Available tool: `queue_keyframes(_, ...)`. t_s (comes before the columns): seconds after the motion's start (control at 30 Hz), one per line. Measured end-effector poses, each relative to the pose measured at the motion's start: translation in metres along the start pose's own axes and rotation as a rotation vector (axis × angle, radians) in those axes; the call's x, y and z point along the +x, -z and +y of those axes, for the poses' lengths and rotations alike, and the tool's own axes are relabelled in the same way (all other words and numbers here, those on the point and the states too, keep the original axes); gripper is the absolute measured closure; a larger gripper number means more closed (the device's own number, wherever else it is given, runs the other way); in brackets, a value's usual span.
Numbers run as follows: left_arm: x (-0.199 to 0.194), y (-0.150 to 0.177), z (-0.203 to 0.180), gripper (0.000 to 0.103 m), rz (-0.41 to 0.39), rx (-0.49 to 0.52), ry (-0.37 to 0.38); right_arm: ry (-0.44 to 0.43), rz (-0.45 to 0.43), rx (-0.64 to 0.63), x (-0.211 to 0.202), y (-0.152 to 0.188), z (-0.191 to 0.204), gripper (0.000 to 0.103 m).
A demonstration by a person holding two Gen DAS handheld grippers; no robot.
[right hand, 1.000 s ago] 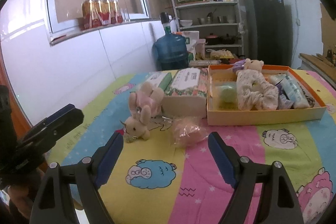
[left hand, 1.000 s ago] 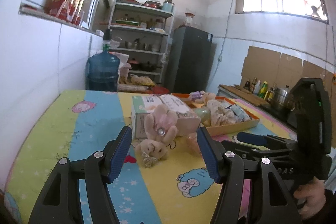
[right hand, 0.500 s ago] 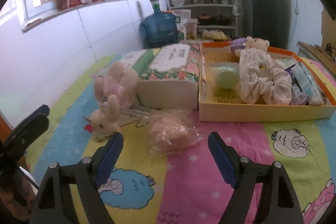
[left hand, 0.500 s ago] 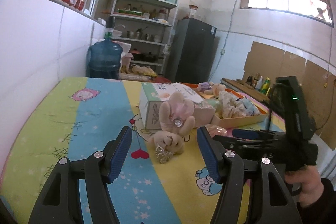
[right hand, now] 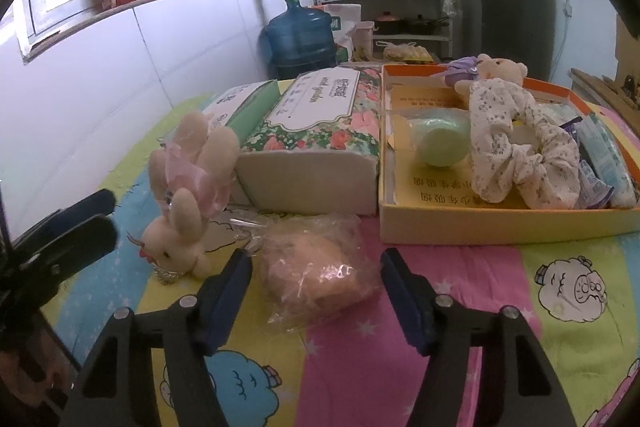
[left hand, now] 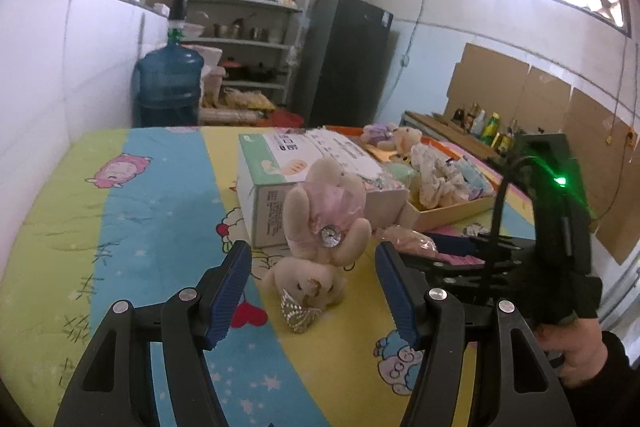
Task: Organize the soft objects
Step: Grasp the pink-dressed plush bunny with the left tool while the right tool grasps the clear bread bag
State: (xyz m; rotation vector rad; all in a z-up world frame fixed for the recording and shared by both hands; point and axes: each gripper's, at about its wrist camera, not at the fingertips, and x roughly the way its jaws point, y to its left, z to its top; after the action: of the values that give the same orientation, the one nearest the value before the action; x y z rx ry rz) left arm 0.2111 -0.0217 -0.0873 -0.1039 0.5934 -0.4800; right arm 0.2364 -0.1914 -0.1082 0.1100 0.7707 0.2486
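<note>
Plush rabbit (left hand: 320,227) lies ahead between your wide-open left gripper (left hand: 314,295); your right gripper (right hand: 316,293) is closing around the bagged pink sponge (right hand: 320,267), not yet pressing: squeeze gently, centred.

**Both tools tilted down, right one closing**

The left tool (left hand: 312,291) pointed downward with its jaws wide apart, its pads (left hand: 230,297) gripping nothing. The right tool (right hand: 316,297) also angled down, its jaws closing, the pads (right hand: 404,301) not yet pressing anything. A hand (left hand: 576,355) in a dark sleeve held the right tool's handle.
</note>
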Motion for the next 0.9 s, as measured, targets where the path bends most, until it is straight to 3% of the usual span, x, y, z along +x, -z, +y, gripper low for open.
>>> queue_keyframes(0.27,0.023,-0.006,-0.006,0.037,0.083,0.065,0.025,-0.025,-0.011,0.013,-0.003,0.004,-0.008,0.036)
queue_keyframes(0.37,0.029,-0.009,-0.007,0.032,0.115,0.092,0.045,-0.036,-0.014,0.022,-0.005,0.007,-0.011,0.036)
queue_keyframes(0.5,0.038,-0.011,-0.012,0.032,0.151,0.151,0.036,-0.035,-0.016,0.029,-0.008,0.011,-0.015,0.038)
queue_keyframes(0.7,0.054,-0.011,-0.012,0.032,0.215,0.161,-0.002,-0.058,-0.021,0.052,-0.011,0.013,-0.022,0.041)
queue_keyframes(0.9,0.053,-0.014,-0.011,0.054,0.188,0.129,0.019,-0.057,-0.026,0.045,-0.011,0.014,-0.021,0.041)
